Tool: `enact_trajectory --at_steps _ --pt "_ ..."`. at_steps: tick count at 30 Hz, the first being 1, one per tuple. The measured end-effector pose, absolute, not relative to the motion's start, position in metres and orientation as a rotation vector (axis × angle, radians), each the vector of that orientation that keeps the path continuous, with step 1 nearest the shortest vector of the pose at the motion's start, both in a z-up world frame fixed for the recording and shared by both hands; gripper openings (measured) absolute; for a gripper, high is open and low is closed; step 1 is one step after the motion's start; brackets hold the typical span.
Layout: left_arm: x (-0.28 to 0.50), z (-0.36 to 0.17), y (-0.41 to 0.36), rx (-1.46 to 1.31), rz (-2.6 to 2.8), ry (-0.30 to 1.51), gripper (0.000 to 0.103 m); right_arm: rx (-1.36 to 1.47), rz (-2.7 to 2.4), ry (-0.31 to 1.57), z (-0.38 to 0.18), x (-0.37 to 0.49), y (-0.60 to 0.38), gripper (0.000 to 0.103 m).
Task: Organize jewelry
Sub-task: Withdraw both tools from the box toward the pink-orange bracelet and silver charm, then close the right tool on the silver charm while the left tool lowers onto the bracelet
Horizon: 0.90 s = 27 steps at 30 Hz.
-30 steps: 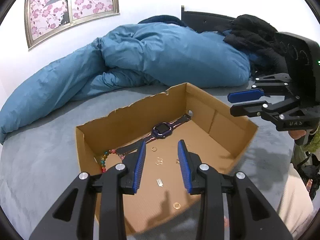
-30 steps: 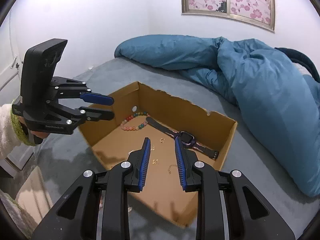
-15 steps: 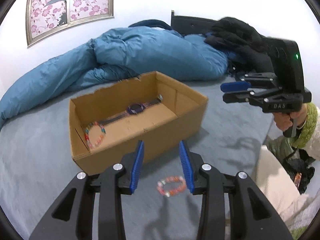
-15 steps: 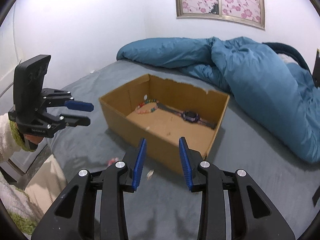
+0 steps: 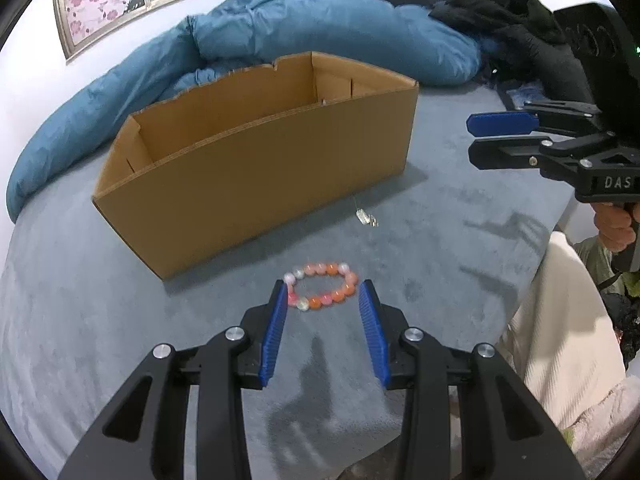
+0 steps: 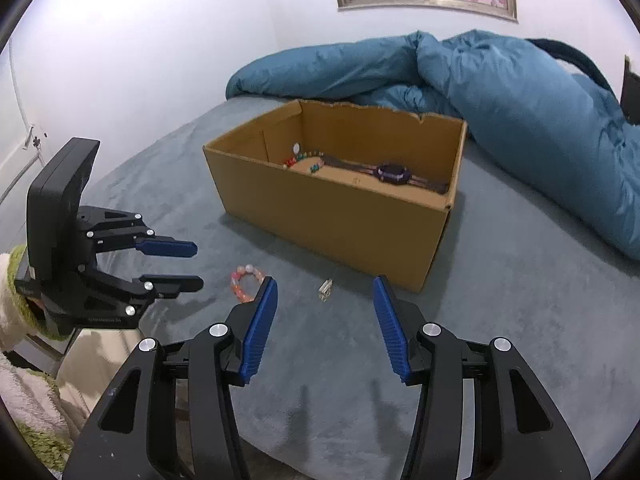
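A pink and orange bead bracelet (image 5: 320, 286) lies on the grey bed cover in front of the cardboard box (image 5: 256, 176). My left gripper (image 5: 323, 290) is open and low over it, a fingertip at each side and no pad touching. A small clear trinket (image 6: 326, 290) rests on the cover just beyond my right gripper (image 6: 325, 280), whose jaws are opening with nothing pressed between them. Inside the box (image 6: 332, 216) lie a dark watch (image 6: 392, 172) and a multicoloured bead bracelet (image 6: 304, 160). The right wrist view shows the left gripper (image 6: 199, 264) beside the pink bracelet (image 6: 244, 280).
A rumpled blue duvet (image 6: 520, 92) lies behind and to the right of the box. Black clothing (image 5: 500, 4) is piled at the far corner. The bed's edge and a person's cream trouser leg (image 5: 560, 320) are close on the near side.
Both grippers have drawn back from above the box's inside to the bed cover in front of it and sunk lower. The right jaws have widened. The pink bracelet now sits between the left fingertips.
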<state>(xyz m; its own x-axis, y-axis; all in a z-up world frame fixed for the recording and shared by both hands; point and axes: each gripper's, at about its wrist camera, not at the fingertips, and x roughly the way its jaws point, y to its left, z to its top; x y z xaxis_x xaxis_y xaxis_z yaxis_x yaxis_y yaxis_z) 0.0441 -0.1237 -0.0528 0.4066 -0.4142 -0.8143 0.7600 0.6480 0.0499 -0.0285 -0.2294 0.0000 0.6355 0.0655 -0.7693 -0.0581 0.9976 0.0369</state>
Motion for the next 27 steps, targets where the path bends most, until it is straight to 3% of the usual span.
enact_trajectory --at_steps 11,27 --pt "0.04 -0.06 -0.132 0.52 -0.755 0.858 0.049 0.002 0.08 0.911 -0.016 -0.019 -0.228 0.049" --pt "0.054 -0.076 -0.136 0.538 -0.749 0.896 0.053 -0.036 0.116 0.959 -0.04 -0.005 -0.224 0.049"
